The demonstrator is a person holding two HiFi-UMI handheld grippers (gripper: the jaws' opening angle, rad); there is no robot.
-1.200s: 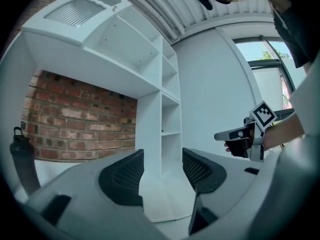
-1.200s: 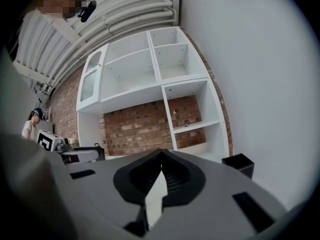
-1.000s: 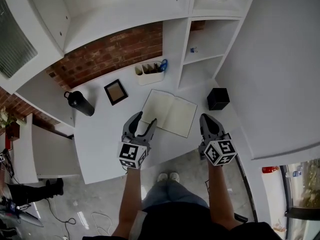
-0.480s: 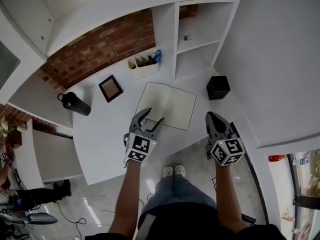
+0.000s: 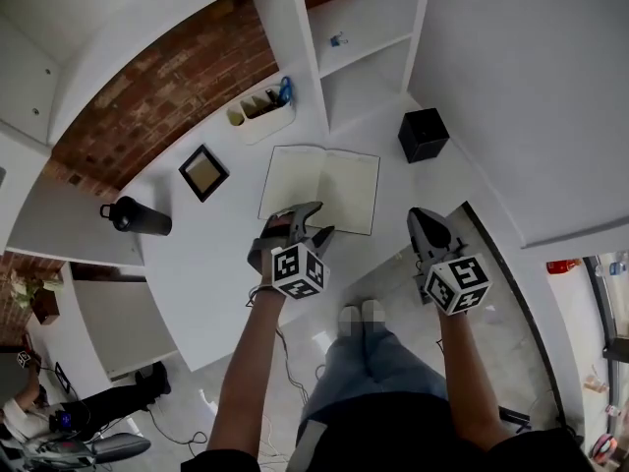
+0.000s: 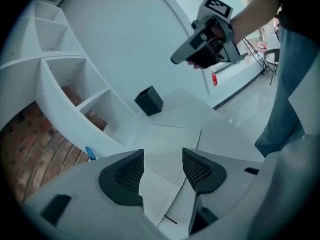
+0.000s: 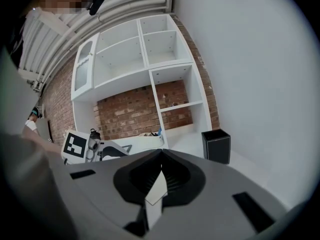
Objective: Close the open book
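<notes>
The open book [image 5: 319, 187] lies flat on the white desk [image 5: 211, 264], pale pages up, spine pointing away from me. My left gripper [image 5: 316, 220] is open, and its fingertips hover over the near edge of the left page. In the left gripper view the book [image 6: 172, 144] shows between the spread jaws of the left gripper [image 6: 165, 170], which hold nothing. My right gripper [image 5: 425, 220] is shut and empty, off the book's right side near the desk's front edge. In the right gripper view the right gripper [image 7: 161, 157] has its jaws pressed together.
A black box [image 5: 424, 134] stands right of the book. Behind it are a white pen tray [image 5: 260, 111], a small picture frame [image 5: 203, 172] and a black bottle [image 5: 133, 217]. White shelves [image 5: 364, 57] and a brick wall back the desk.
The head view has swung, so the desk sits higher and more to the left. My left gripper has moved from the book's near left corner to farther along its near edge. The right gripper stays shut.
</notes>
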